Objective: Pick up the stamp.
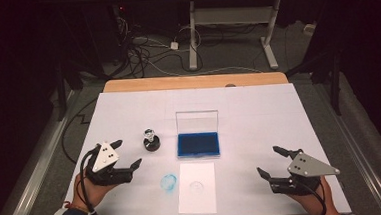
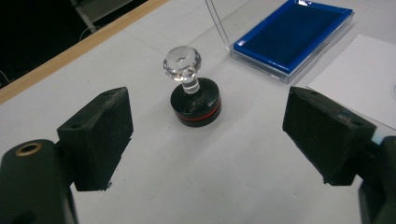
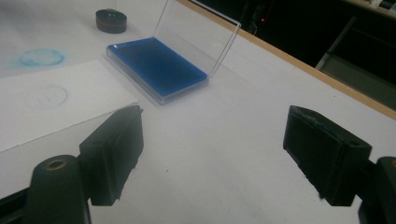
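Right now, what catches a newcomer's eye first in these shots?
The open blue ink pad at the table's middle, its clear lid standing upright. Left of it sits a black stamp with a faceted clear knob, straight ahead of the open left gripper. Nearer the person, a blue ink smudge lies beside a white paper sheet.

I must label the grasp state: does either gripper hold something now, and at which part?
Nothing is held. The left gripper stands open, short of the stamp. The right gripper is open over the bare table.
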A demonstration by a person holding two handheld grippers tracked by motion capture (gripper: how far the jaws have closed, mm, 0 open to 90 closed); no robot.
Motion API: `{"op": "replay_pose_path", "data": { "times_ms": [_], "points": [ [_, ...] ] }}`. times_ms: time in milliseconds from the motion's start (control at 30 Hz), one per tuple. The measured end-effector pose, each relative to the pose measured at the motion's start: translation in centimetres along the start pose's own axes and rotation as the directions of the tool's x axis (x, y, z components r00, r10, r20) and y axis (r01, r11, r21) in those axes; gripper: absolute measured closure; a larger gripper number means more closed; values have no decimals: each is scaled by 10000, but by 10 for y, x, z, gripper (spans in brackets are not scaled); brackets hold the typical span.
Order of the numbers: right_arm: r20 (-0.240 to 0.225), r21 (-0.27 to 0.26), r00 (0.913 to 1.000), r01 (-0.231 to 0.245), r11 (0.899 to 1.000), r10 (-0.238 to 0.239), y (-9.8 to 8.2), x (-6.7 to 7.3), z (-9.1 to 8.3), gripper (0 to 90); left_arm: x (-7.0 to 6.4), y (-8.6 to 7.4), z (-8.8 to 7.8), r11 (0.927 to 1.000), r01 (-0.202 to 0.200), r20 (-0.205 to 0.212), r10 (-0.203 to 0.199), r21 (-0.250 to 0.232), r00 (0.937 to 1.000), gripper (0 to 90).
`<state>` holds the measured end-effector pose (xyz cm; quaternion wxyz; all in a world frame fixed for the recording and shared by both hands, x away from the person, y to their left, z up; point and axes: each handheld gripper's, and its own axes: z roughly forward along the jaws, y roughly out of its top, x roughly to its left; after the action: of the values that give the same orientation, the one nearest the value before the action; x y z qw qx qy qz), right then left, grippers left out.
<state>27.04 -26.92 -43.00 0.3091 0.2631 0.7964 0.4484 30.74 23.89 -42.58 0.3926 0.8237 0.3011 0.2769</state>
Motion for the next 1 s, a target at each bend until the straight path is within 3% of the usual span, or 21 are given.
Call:
{"op": "replay_pose_path", "data": {
  "times_ms": [67,333,400,567,700,733,767,800,900,1000],
  "points": [
    [-89,80,9999,97,9999,-97,0,0,1,204,2,4,2,9999,-37,196,35,117,9998,152],
    [-121,300,9998,185,9994,-182,-1,1,4,222,6,24,14,9990,-221,340,208,395,9992,154],
    [-169,343,9997,205,9992,-199,-1,2,5,222,7,28,20,9985,-210,576,181,498,9982,154],
    [-231,397,9995,218,9990,-209,-1,2,5,223,12,36,36,9936,-395,772,314,1058,9965,154],
    [-306,506,9993,251,9984,-236,-2,2,7,227,18,39,45,9900,-107,984,-33,1406,9951,154],
    [-303,520,9992,261,9983,-246,-2,2,7,227,21,40,47,9883,-134,1002,-19,1520,9950,154],
    [-325,517,9992,248,9984,-232,-2,1,7,228,25,42,54,9820,-173,1138,-43,1879,9935,154],
    [-325,517,9992,248,9984,-232,-2,1,7,228,25,42,54,9820,-173,1138,-43,1879,9935,154],
    [-482,626,9984,309,9976,-279,-2,2,8,248,32,47,63,9731,-86,1366,-235,2303,9904,165],
    [-568,683,9978,370,9970,-331,-1,3,10,248,36,52,73,9601,-196,1418,-209,2788,9897,169]
  ]
}}
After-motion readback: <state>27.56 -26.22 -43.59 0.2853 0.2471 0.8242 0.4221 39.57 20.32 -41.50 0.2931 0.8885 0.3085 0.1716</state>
